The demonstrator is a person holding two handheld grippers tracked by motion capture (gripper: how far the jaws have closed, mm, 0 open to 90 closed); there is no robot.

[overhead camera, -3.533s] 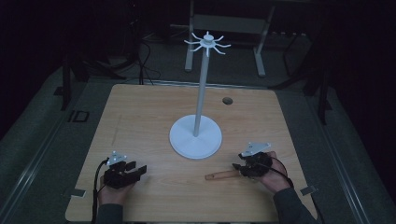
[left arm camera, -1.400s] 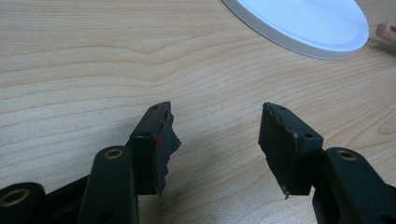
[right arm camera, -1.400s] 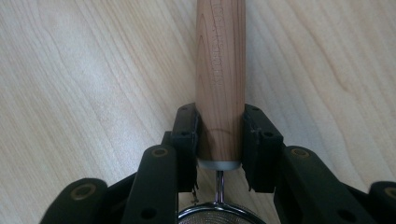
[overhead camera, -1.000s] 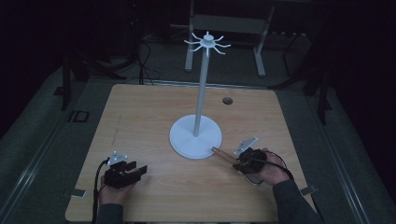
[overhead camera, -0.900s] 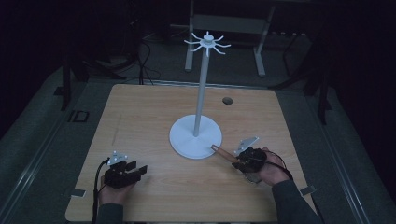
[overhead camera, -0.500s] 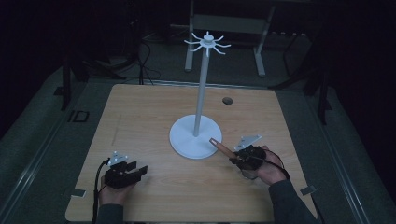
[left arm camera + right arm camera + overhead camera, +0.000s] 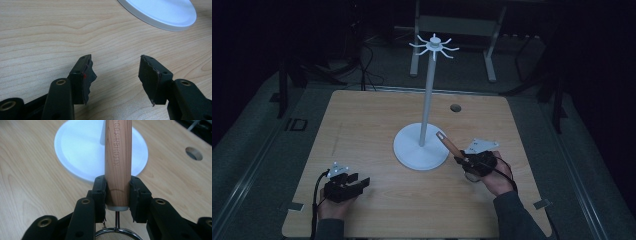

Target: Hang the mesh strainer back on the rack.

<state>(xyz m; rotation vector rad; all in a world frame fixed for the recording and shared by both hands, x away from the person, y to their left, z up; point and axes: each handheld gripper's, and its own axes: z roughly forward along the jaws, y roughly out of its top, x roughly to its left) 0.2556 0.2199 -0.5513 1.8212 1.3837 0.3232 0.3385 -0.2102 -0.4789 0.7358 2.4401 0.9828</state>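
The right hand-held gripper [image 7: 117, 202] clamps the strainer's wooden handle [image 7: 118, 162] near its base, holed tip aimed toward the hook stand [image 7: 427, 100], while the left hand-held gripper [image 7: 115, 75] rests open on the desk [image 7: 377, 120].

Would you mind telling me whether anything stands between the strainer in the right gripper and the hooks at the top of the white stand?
Nothing visible does. The right gripper holds the strainer by its wooden handle beside the stand's base; the hooks hang bare.

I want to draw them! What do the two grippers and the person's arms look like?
Both are black. The left gripper has two jagged-edged jaws with brass-coloured rivets and a black cable. The right gripper carries a grey three-cornered plate. The sleeves are dark grey.
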